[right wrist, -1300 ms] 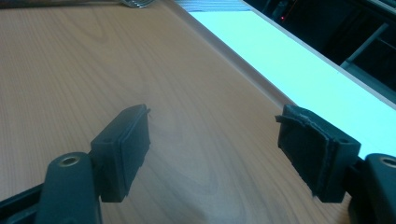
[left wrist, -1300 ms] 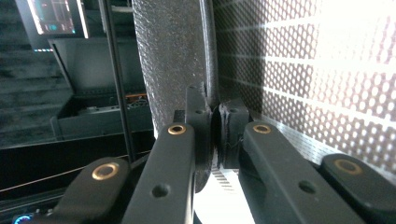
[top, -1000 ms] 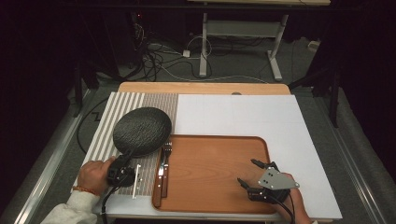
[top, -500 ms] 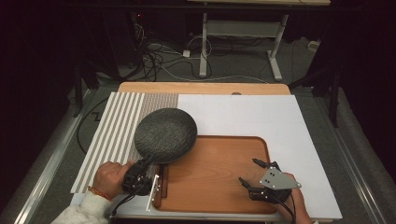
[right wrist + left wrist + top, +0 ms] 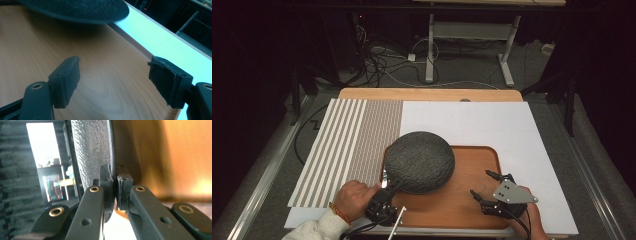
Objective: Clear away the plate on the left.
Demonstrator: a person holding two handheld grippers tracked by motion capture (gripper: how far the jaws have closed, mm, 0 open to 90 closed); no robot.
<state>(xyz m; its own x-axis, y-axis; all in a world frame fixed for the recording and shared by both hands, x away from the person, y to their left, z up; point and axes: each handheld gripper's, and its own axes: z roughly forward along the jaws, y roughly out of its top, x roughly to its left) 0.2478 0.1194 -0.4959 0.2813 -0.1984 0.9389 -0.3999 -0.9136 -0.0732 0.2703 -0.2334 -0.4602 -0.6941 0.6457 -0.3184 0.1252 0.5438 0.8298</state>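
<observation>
Looking down in the high view: wooden tray sits at the near edge of the table, on a white mat, w/ a striped mat to its left. Dark round plate hangs over the tray's left half, its far rim reaching past the tray's far edge onto the white mat. Tray's right half is bare wood, open room btwn plate and right gripper. Left gripper is at the tray's near-left corner, pinching the plate's near rim; left hand behind it. A thin metal utensil handle pokes out just beside that gripper. Right gripper rests over the tray's near-right part, jaws spread, nothing btwn them, well apart from the plate.

Left gripper view: jaws pressed together on the plate's thin rim; pads clamp both faces. Plate surface is pebbly, matte, dark grey. Warm wood tone to the right.

Right gripper view: jaws wide apart, holding nothing, over smooth grained wood of the tray. Right pad looks frayed at its edge. Plate rim hovers above the tray up ahead, casting shadow. Tray's raised lip runs along the white mat.
</observation>
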